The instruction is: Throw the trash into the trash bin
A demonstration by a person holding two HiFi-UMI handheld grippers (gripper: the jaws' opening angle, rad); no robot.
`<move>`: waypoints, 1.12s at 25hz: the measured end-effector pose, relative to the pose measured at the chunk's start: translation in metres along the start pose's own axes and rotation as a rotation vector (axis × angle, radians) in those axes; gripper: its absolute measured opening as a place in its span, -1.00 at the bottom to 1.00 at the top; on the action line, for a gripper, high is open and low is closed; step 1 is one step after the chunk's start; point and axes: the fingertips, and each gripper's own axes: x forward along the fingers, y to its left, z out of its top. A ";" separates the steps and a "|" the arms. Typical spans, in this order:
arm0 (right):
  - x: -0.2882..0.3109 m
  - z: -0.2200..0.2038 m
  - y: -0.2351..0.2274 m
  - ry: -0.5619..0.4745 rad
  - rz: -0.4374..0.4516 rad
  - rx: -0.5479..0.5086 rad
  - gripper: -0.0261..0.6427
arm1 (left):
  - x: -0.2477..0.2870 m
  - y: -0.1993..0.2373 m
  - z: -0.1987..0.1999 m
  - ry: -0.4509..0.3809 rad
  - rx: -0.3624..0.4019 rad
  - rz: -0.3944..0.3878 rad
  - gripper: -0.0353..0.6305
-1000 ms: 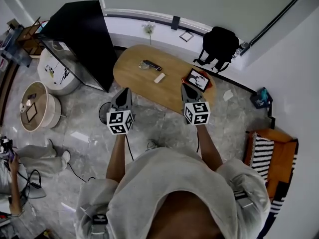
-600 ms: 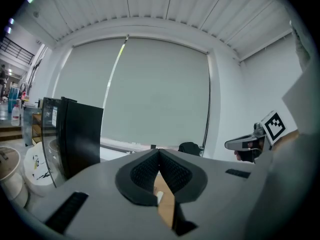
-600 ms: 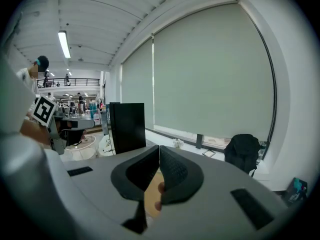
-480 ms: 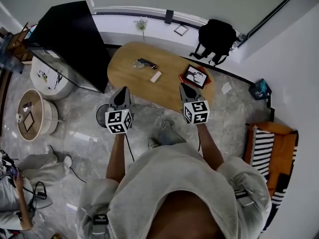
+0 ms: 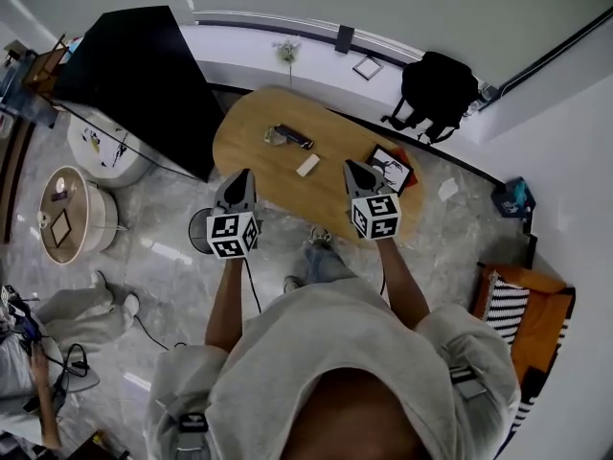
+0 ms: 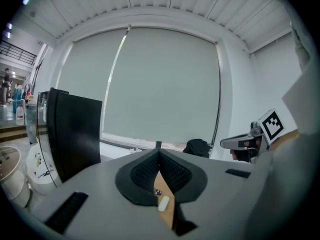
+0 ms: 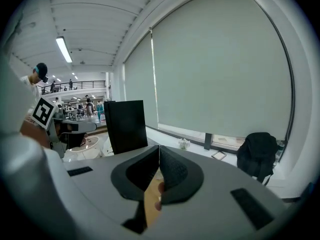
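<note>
Oval wooden tabletop (image 5: 259, 166) ahead of both claws. Dark round trash bin (image 5: 198, 230) on floor, just left of left claw (image 5: 239, 174). Left claw pressed together, empty; right claw (image 5: 350, 165) likewise. White scrap (image 5: 307, 165) on tabletop, ahead, between claws.

Oval light-wood worktop (image 5: 259, 156) with only a few bits on it. There's a small white rectangular block (image 5: 307, 166) about mid-top, and a slim black bar (image 5: 293, 136) just up-left of that block, with a crumpled scrap (image 5: 273, 138) beside it. A black-framed picture (image 5: 389, 169) sits on something red, out to the block's right.
</note>
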 end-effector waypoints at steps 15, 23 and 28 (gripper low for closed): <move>0.112 0.039 -0.071 0.010 0.134 0.005 -0.83 | 0.101 0.014 0.025 0.047 -0.009 0.109 -0.84; 0.149 0.031 -0.085 0.047 0.185 0.006 -0.83 | 0.134 0.019 0.022 0.072 -0.019 0.137 -0.84; 0.163 0.016 -0.083 0.086 0.203 0.011 -0.83 | 0.142 0.024 0.008 0.102 -0.028 0.142 -0.84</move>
